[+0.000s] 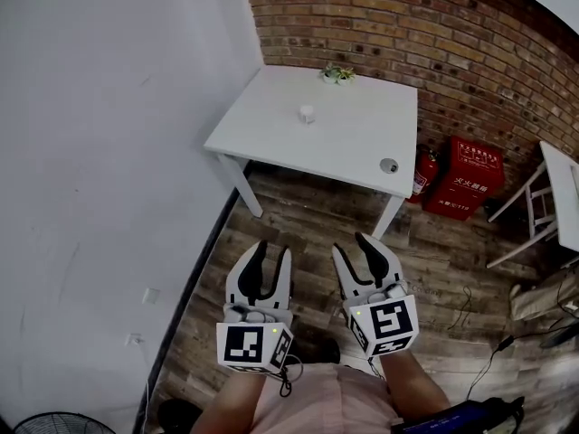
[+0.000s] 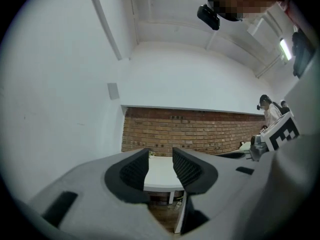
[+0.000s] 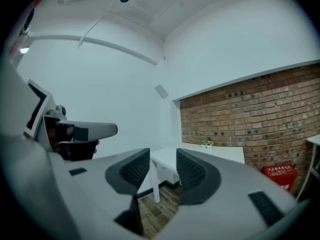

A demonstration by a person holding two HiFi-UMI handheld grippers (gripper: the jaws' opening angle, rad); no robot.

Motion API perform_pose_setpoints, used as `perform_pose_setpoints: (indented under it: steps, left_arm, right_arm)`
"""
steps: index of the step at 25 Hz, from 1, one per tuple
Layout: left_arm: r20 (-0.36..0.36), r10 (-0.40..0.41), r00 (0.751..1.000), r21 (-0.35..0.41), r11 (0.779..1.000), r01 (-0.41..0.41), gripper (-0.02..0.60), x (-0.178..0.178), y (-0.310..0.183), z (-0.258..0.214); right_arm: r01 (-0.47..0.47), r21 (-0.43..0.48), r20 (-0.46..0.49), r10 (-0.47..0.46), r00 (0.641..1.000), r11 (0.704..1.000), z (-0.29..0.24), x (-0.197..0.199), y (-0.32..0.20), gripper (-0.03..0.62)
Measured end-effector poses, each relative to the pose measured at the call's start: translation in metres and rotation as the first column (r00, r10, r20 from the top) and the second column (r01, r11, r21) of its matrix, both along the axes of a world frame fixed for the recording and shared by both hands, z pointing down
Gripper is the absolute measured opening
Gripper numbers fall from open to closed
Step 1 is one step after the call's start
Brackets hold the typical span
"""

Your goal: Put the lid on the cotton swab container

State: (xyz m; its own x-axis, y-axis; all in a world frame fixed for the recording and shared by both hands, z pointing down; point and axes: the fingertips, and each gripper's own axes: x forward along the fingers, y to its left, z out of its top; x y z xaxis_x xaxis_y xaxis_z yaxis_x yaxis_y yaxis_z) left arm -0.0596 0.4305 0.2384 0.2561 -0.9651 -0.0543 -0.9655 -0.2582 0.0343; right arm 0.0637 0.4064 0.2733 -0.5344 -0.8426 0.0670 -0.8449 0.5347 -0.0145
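Here, the stance: A person stands well back from the white table [image 1: 262, 125]. The left gripper [image 1: 273, 250] and right gripper [image 1: 352, 244] are held side by side over the wooden floor [image 1: 298, 215], which looks like a ready pose before the approach.
Left tool: The jaws are partly apart with nothing between the pads. Only the distant table shows through the gap.
Right tool: The jaws are parted a little wider and are likewise empty.
Task's thing: The cotton swab container [image 1: 307, 114], a small white pot, stands upright near the middle of the table, well apart from both grippers.
Its cover: A small round disc, probably the lid [image 1: 389, 165], lies near the table's front right corner, well apart from the pot, so the job appears not yet begun.
Backdrop: A potted plant [image 1: 338, 74] sits at the table's far edge by the brick wall, and a red fire-extinguisher box [image 1: 469, 177] stands on the floor beyond the table's right side.
Hard to make out: At this distance it is unclear whether the pot is open or what it contains, or whether the disc really is its cover.
Cut off: The person's arms and body run out of the bottom of the head view.
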Motion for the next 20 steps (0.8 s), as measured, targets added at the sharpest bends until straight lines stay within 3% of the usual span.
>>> perform_pose_setpoints:
  steps: [1, 11, 20]
  left_arm:
    - [-0.003, 0.001, 1.000, -0.002, 1.000, -0.001, 0.163, 0.003, 0.000, 0.001]
    - [0.010, -0.014, 1.000, -0.028, 1.000, 0.015, 0.155, -0.003, -0.019, 0.016]
    - [-0.015, 0.010, 1.000, -0.060, 0.998, -0.011, 0.152, -0.043, -0.107, 0.037]
  right_arm:
    - [0.004, 0.002, -0.001, -0.004, 1.000, 1.000, 0.000, 0.002, -0.001, 0.169]
    - [-0.010, -0.010, -0.032, 0.009, 0.999, 1.000, 0.015, 0.004, -0.024, 0.152]
    - [-0.043, -0.034, -0.050, 0.042, 0.998, 0.998, 0.033, -0.032, -0.106, 0.132]
